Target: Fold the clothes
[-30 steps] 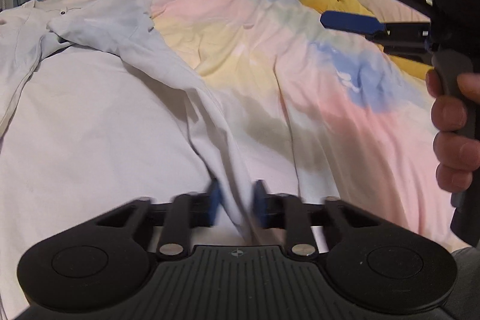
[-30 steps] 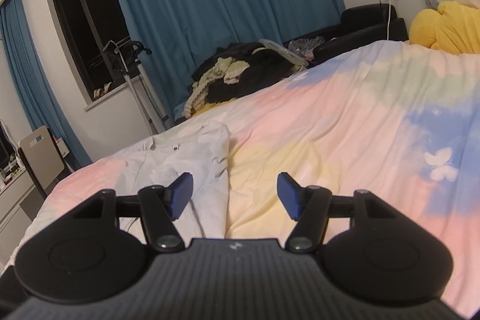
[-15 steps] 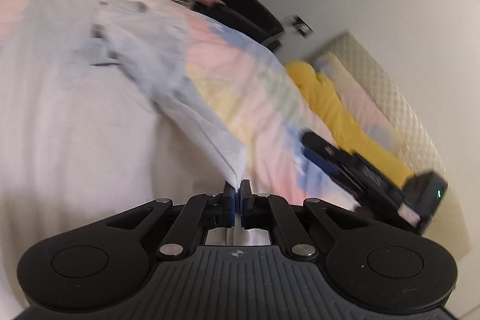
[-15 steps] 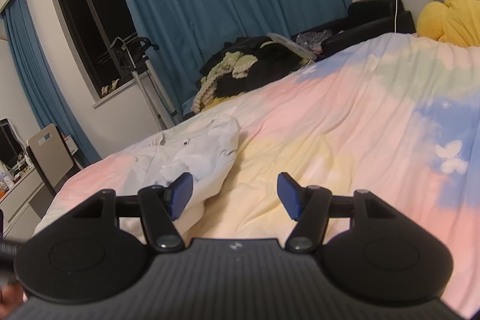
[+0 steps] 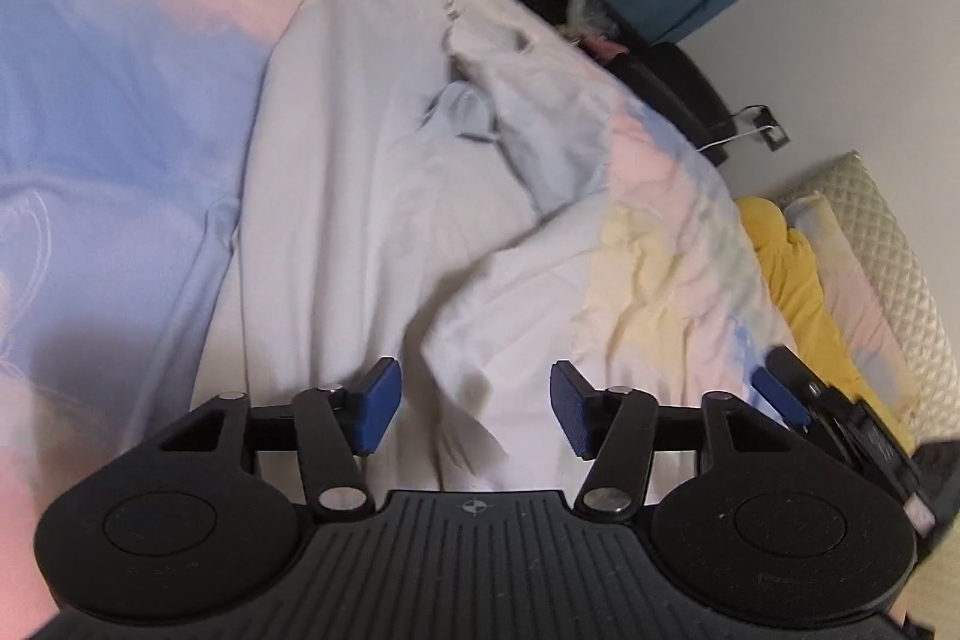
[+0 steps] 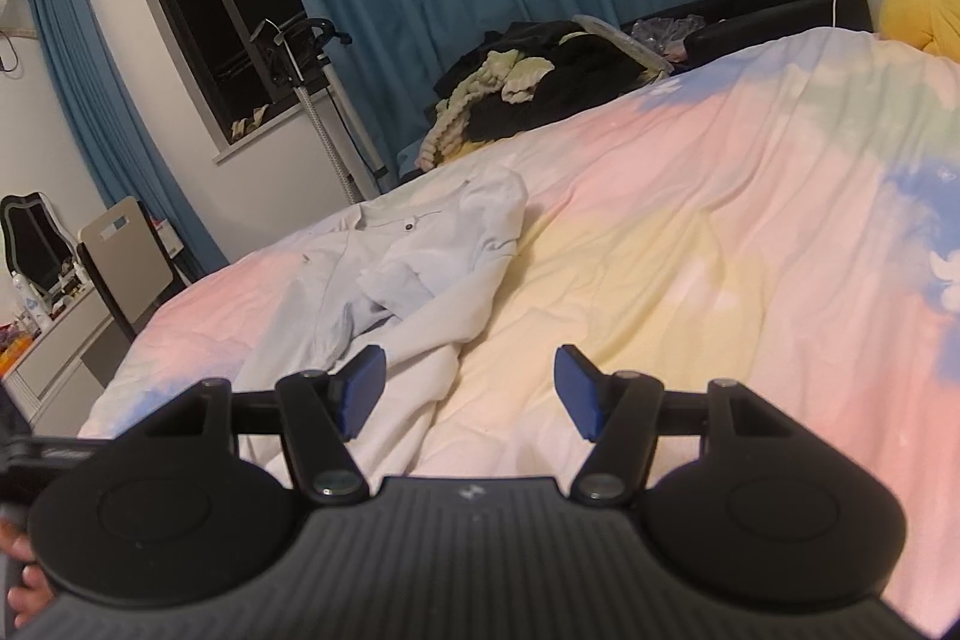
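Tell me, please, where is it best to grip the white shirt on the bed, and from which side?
Probably the white shirt at its near folded edge, which rises in a ridge between the open left gripper. Come from the near side, low over the bedspread.

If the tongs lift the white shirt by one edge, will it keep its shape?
Probably not. The white shirt lies in soft creases on the bedspread, so it likely hangs limp. It looks thin, so probably light and easily dragged.
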